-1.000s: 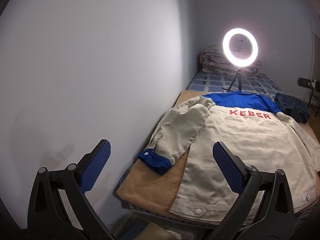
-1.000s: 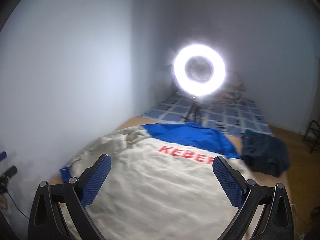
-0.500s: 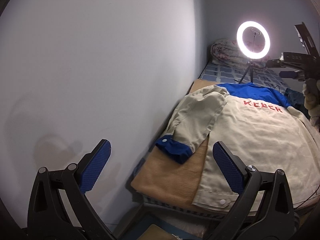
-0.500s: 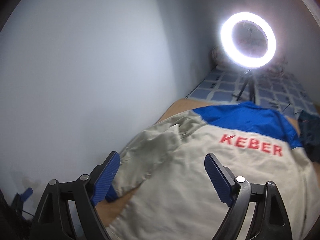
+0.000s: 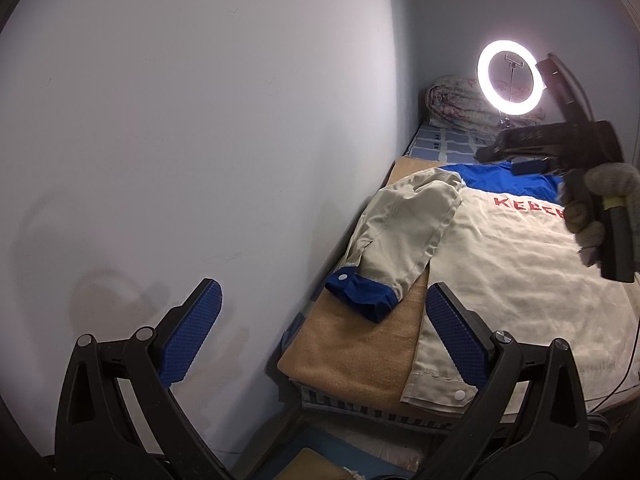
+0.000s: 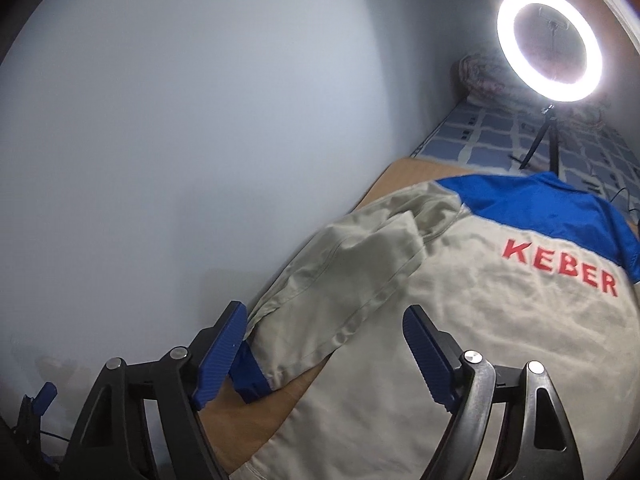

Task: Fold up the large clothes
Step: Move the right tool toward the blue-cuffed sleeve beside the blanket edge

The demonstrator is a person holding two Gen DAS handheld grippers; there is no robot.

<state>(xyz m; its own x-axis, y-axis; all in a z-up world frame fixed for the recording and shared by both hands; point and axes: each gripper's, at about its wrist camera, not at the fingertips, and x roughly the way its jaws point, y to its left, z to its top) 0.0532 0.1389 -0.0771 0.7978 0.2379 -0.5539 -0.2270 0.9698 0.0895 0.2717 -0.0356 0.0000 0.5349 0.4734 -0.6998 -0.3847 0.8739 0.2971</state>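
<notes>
Right gripper (image 6: 320,354) jaws just been closing a bit, still wide, nothing pinched — swinging down over the sleeve (image 6: 340,280) | left gripper (image 5: 320,336) hanging wide, empty | jacket (image 5: 500,272) lying back-up on bed (image 5: 352,356) — sleeve fold probably coming next

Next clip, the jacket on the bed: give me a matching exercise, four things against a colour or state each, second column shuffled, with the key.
Things:
1. sleeve cuff
2. lettering on the jacket
3. ring light
4. blanket under the jacket

Colour or state:
A. tan
B. lit, on a tripod
C. blue, with a white snap
D. red

Pairs: 1-C, 2-D, 3-B, 4-A
</notes>
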